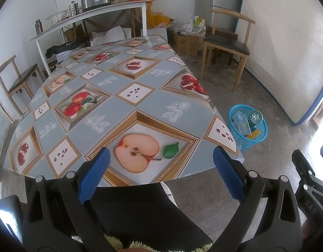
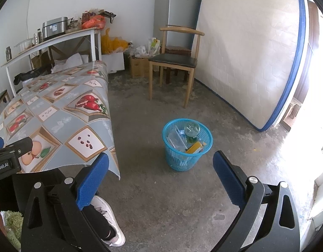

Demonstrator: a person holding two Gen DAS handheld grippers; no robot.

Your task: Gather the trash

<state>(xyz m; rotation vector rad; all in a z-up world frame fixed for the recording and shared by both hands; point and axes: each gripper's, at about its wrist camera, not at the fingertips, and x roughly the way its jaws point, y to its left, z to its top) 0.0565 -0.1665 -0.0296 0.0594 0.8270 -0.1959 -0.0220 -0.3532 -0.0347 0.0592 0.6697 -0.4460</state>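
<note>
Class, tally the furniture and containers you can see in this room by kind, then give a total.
Wooden chairs: 2
Tables: 2
Blue trash baskets: 1
Fridges: 1
Total: 6

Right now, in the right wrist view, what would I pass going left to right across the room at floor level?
Table with the fruit-print cloth → blue basket holding trash → white mattress leaning on the wall → bright doorway. Both hand-held grippers are open and empty.
</note>
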